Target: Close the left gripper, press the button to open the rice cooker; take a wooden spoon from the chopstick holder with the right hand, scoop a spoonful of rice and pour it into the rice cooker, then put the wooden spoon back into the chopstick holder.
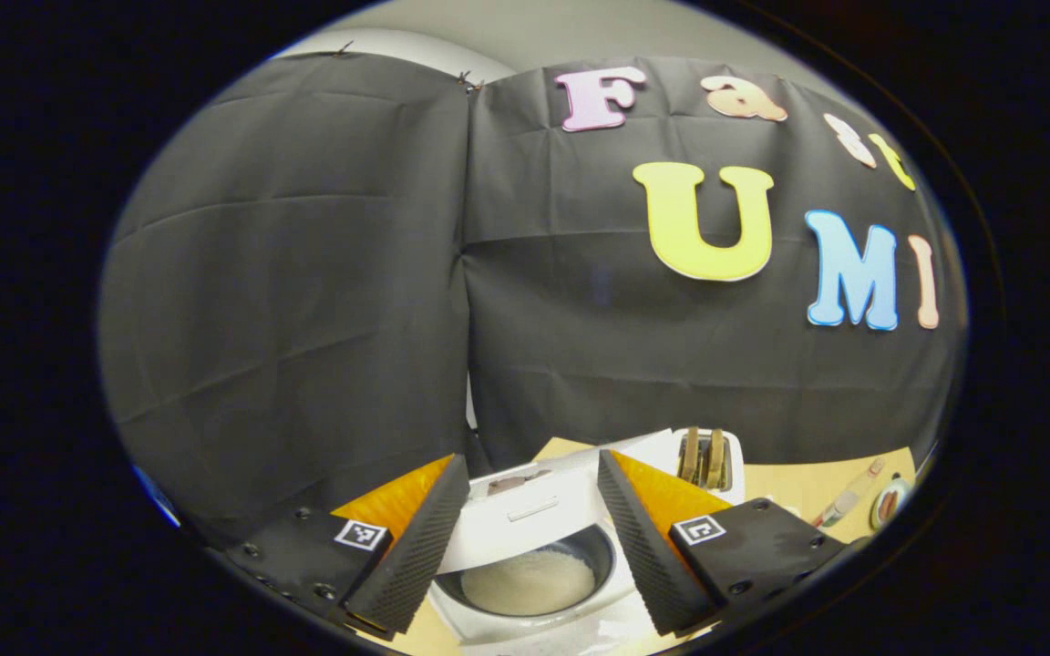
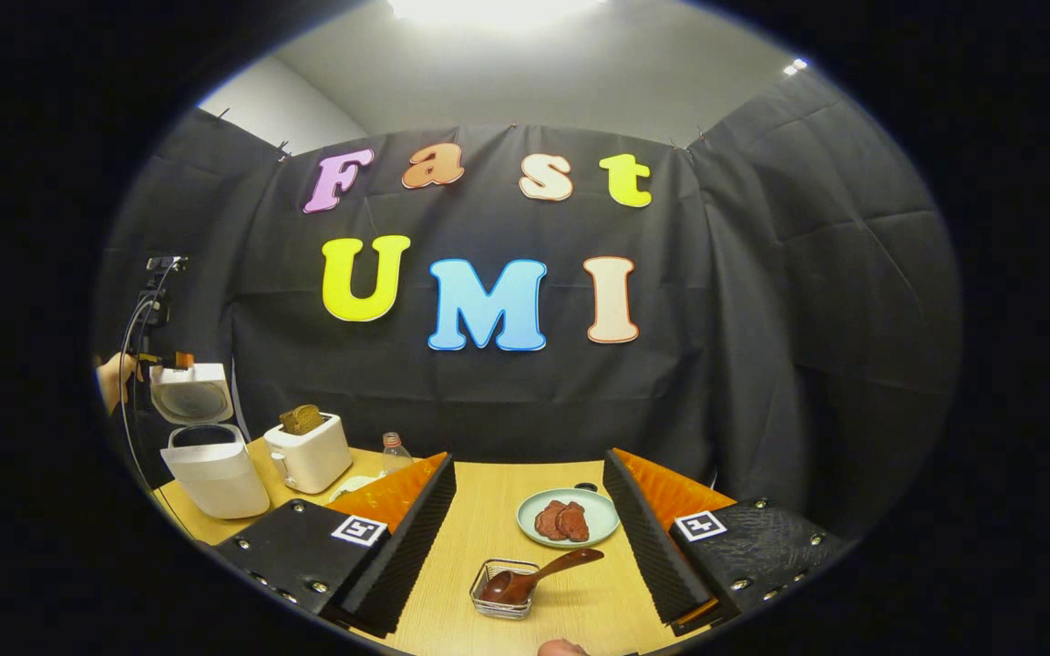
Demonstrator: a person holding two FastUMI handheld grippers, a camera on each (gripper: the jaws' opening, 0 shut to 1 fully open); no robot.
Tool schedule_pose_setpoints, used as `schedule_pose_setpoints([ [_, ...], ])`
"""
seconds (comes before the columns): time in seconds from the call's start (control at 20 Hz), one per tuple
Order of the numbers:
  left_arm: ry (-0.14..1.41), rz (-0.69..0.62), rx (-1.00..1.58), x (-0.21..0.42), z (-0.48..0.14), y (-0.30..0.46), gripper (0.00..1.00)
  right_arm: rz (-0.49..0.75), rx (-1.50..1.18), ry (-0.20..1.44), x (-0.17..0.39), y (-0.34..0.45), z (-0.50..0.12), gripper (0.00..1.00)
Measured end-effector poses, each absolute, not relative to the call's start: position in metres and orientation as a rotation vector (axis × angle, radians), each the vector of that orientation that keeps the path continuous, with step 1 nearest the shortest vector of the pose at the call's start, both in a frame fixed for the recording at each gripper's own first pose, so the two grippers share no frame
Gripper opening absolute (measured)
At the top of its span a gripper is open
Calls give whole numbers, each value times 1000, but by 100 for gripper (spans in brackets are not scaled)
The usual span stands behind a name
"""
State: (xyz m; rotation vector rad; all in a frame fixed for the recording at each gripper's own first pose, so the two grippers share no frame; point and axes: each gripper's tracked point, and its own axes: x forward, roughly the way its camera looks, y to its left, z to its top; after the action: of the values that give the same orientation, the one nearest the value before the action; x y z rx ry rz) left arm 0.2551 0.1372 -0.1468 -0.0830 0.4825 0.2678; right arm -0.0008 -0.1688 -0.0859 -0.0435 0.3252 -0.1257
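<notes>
The white rice cooker (image 1: 525, 630) stands right below my left gripper (image 1: 532, 460), which is open and holds nothing. Its lid (image 1: 525, 510) is up and white rice (image 1: 530, 580) lies in the pot. The right gripper view shows the same cooker (image 2: 215, 469) at the far left with its lid (image 2: 190, 392) raised. My right gripper (image 2: 530, 457) is open over the table. Between and below its fingers the wooden spoon (image 2: 539, 574) rests with its bowl in a small clear holder (image 2: 498, 601), handle pointing up right.
A white toaster (image 2: 311, 451) with bread stands next to the cooker, and a small bottle (image 2: 395, 451) beside it. A plate (image 2: 598, 528) with red slices lies beyond the spoon. A hand (image 2: 110, 378) shows above the cooker at the far left.
</notes>
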Motion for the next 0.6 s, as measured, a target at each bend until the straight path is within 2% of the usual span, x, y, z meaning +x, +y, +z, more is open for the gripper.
schedule_pose_setpoints([
  [0.1,497,269,-112,248,-157,130,99,-112,-39,330,1,-171,-89,99],
  [0.45,559,271,-148,216,-195,98,99,-80,-30,346,2,-175,-100,99],
  [0.5,573,272,-144,212,-201,94,96,-78,-29,354,1,-175,-102,99],
  [0.55,581,275,-141,210,-208,91,99,-72,-30,360,1,-174,-105,99],
  [0.6,591,278,-145,206,-215,89,96,-69,-31,363,0,-174,-106,99],
])
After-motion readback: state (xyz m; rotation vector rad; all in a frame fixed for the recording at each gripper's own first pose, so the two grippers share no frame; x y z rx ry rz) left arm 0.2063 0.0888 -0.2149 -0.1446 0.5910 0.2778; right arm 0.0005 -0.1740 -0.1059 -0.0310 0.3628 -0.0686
